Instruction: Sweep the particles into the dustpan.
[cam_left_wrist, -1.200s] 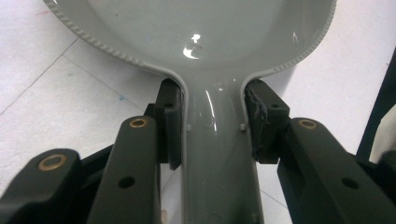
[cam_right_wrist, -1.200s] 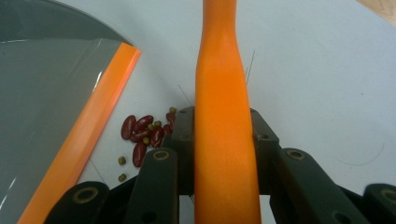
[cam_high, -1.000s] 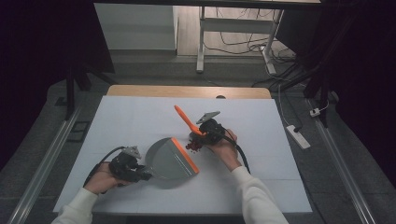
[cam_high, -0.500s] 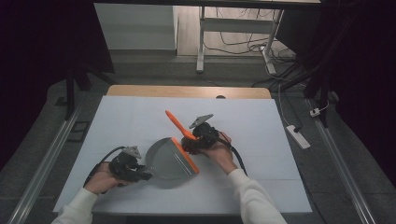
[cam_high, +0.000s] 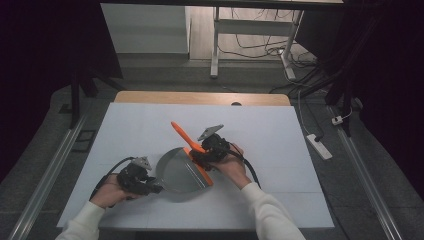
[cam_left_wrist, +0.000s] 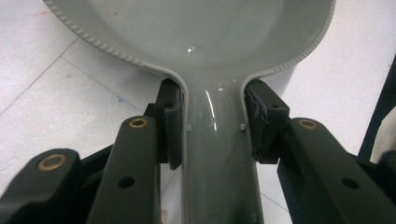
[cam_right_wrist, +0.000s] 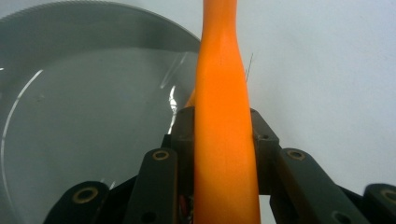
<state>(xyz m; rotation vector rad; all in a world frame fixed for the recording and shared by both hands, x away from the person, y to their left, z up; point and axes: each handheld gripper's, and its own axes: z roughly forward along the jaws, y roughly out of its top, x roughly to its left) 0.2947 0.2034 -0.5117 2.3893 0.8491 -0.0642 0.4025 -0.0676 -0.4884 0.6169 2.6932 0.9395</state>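
Note:
A grey dustpan (cam_high: 175, 174) lies on the white table top (cam_high: 280, 135). My left gripper (cam_high: 150, 186) is shut on its handle, and in the left gripper view the pads (cam_left_wrist: 170, 126) press both sides of the dustpan (cam_left_wrist: 201, 42) handle. My right gripper (cam_high: 206, 152) is shut on an orange brush handle (cam_high: 181, 132) that points up and to the left. It hovers over the pan's right rim, where an orange strip (cam_high: 202, 170) runs. In the right gripper view the orange handle (cam_right_wrist: 222, 116) rises between the jaws, with the pan (cam_right_wrist: 93, 116) to its left.
The table's wooden back edge (cam_high: 200, 97) lies beyond the white sheet. A white power strip (cam_high: 320, 146) sits on the floor at the right. Metal rails (cam_high: 50, 170) run along the table's sides. A desk frame (cam_high: 215, 45) and cables stand behind.
My right gripper has shifted left with the orange handle, further over the dustpan. The left gripper and the pan have stayed put.

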